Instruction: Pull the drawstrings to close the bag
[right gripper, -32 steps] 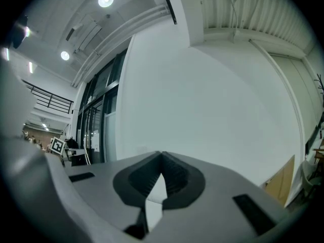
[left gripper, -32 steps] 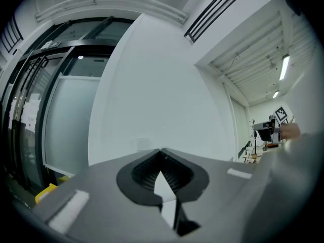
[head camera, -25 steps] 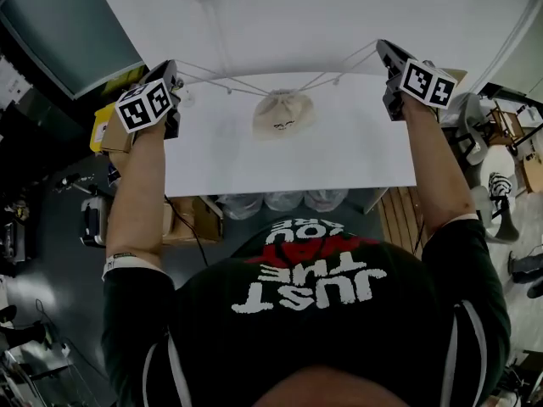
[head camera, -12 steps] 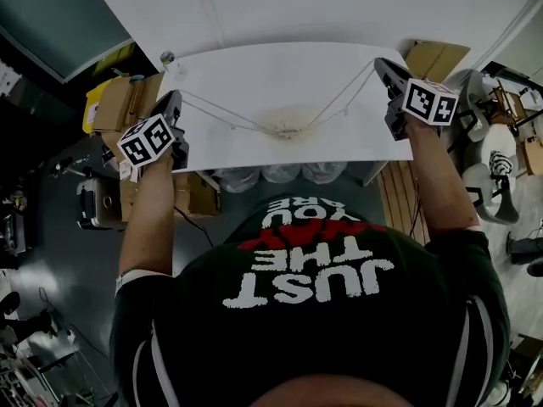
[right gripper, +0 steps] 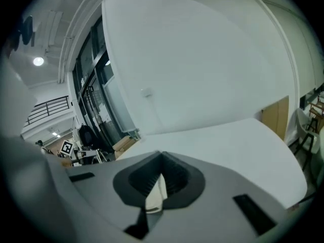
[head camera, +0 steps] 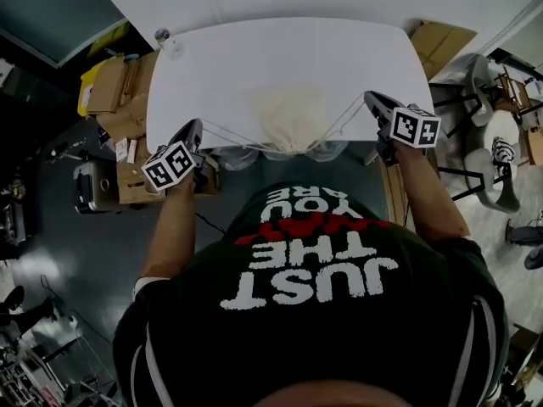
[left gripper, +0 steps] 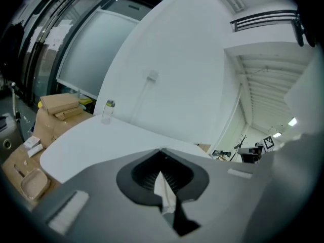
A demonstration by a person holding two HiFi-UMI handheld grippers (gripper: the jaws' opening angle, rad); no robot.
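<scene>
Bag (head camera: pixel 290 119) at table (head camera: pixel 254 58) edge; drawstrings (head camera: pixel 343 120) run out to left gripper (head camera: pixel 195 127), right gripper (head camera: pixel 370 98)

**Position Changes, Head View**

The left gripper (head camera: pixel 196 127) now sits lower and nearer the frame centre than one second ago. The right gripper (head camera: pixel 371 99) has dropped from upper right to centre right. The drawstrings (head camera: pixel 240 136), formerly almost level, now form a V. The bag (head camera: pixel 291 115), previously below the strings in the frame, now lies above their meeting point. The far corners of the table (head camera: pixel 280 49) have entered the frame.
</scene>
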